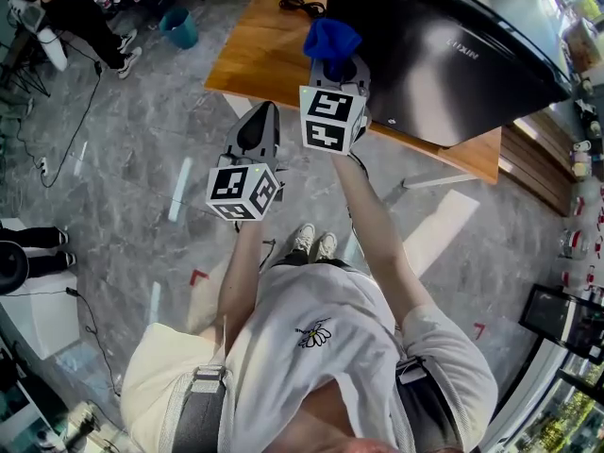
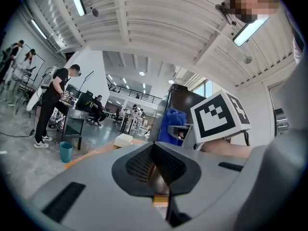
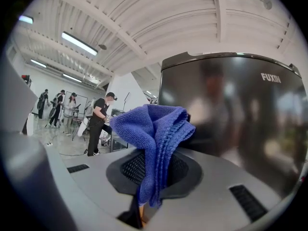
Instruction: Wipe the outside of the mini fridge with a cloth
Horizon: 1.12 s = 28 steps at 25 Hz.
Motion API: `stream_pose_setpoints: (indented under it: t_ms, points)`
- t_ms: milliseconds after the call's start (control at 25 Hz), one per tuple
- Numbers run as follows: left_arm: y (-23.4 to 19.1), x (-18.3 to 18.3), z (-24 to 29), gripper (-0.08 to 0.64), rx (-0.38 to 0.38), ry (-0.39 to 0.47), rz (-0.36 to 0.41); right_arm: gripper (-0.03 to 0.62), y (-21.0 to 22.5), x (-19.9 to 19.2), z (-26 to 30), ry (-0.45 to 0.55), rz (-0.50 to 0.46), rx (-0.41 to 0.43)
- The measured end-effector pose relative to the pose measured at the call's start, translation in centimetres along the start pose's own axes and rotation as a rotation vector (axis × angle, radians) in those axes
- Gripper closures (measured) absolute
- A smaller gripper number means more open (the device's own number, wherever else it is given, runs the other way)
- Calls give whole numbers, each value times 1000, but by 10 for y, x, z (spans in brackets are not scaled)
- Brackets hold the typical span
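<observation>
Clenching blue cloth (image 1: 331, 38), right gripper (image 1: 336, 64) faces fridge (image 1: 444, 55) on wooden table (image 1: 264, 45); left gripper (image 1: 260, 121) closed.

This looks like a big open lab or recording workshop, not a home. Overhead runs a white ribbed ceiling (image 3: 144, 23) with long strip lights (image 3: 79, 43). The grey marbled floor (image 1: 142, 177) carries red tape marks (image 1: 196, 276) and loose black cables (image 1: 80, 130). Off to one side people (image 2: 54, 100) stand at a dark work desk (image 2: 72, 117) crowded with gear, another person (image 2: 98, 109) sits further back, and a railed upper gallery (image 2: 127, 95) runs behind them. A wooden desk (image 1: 260, 45) and a teal bucket (image 1: 178, 27) stand close by.
</observation>
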<state>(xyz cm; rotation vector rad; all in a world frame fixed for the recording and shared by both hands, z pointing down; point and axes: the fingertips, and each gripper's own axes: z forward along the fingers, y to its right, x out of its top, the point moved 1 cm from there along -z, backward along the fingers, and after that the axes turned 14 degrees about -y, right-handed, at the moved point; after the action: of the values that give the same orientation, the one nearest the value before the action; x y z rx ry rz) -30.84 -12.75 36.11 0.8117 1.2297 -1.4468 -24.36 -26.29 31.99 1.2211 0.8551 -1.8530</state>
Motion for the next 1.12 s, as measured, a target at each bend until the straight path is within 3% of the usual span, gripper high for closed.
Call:
stream_pose_setpoints:
  t_ms: [440, 760, 1120]
  points:
    - [46, -10, 19, 555, -111, -19, 27, 520, 58, -21, -43, 11, -4, -108]
    - [114, -19, 43, 555, -229, -46, 48, 520, 115, -40, -75, 4, 9, -155]
    - [152, -5, 57, 555, -234, -2, 78, 520, 183, -54, -108, 9, 25, -225]
